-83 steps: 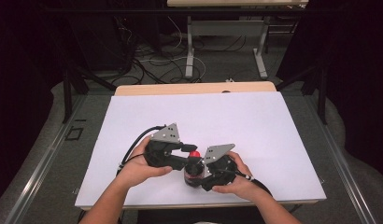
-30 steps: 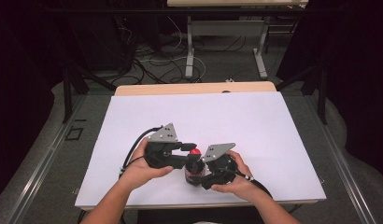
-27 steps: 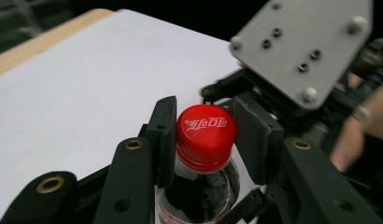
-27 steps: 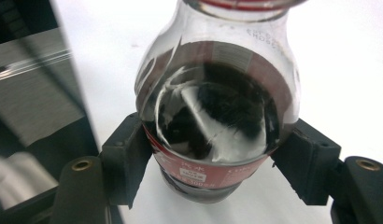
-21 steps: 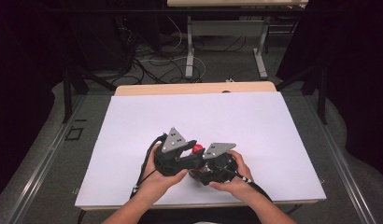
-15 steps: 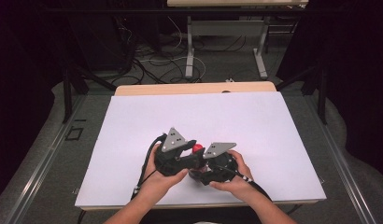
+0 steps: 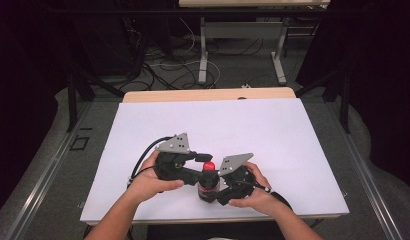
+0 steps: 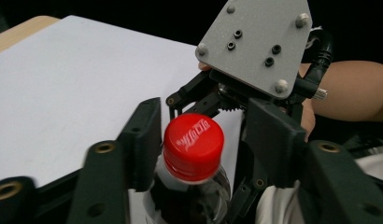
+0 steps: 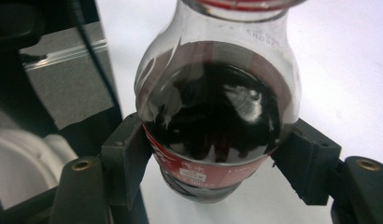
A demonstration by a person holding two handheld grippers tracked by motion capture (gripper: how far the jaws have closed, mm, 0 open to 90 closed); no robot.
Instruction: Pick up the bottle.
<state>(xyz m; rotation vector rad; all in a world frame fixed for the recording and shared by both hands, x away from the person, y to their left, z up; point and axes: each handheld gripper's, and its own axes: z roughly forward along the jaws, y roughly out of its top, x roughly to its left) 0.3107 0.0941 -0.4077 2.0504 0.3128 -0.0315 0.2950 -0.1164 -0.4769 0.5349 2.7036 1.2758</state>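
Note:
A cola bottle point(image 7: 208, 187) with a red cap point(image 7: 208, 166) stands near the front edge of the white table top point(image 7: 253, 125). My right gripper point(image 7: 215, 194) is shut on the bottle's body point(image 9: 217, 116), with a pad point(image 9: 129, 158) pressed against each side just above the red label. My left gripper point(image 8: 206, 140) reaches over the cap point(image 8: 193, 145) from the left. Its jaws have just been opening and the cap stands between them. The left pad point(image 8: 145, 140) is close against the cap, while the right pad point(image 8: 269, 140) stands clear of it.
The right gripper's grey plate point(image 8: 255, 46) and a forearm point(image 8: 348, 88) rise just behind the cap. The white top stretches away behind both hands to a wooden strip point(image 7: 208, 95). Cables and table legs point(image 7: 203, 55) lie on the floor beyond.
The left gripper has swung back to the left from where it leaned half a second ago, and its jaws have parted around the cap. Right gripper and bottle have kept still.

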